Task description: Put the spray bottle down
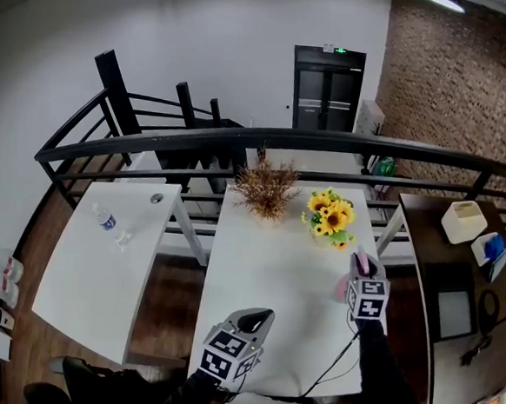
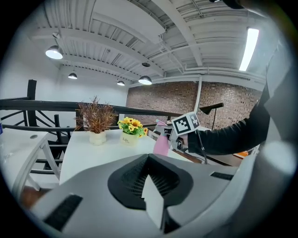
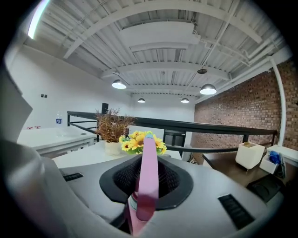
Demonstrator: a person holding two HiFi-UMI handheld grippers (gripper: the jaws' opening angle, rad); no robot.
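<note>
The pink spray bottle (image 1: 357, 270) stands upright over the right edge of the white table (image 1: 266, 259), with my right gripper (image 1: 362, 282) shut on its upper part. In the right gripper view the bottle's pink top (image 3: 148, 172) fills the gap between the jaws of the right gripper (image 3: 146, 186). From the left gripper view the bottle (image 2: 161, 144) and the right gripper (image 2: 180, 132) show side-on; I cannot tell whether the base touches the table. My left gripper (image 1: 257, 321) hovers over the table's near edge, shut and empty, and the same left gripper (image 2: 151, 186) holds nothing.
A pot of dried brown plants (image 1: 264, 192) and a pot of sunflowers (image 1: 328, 217) stand at the table's far end. A second white table (image 1: 100, 263) with a water bottle (image 1: 105, 220) is to the left. A black railing (image 1: 240, 139) runs behind. A dark desk (image 1: 441, 255) is on the right.
</note>
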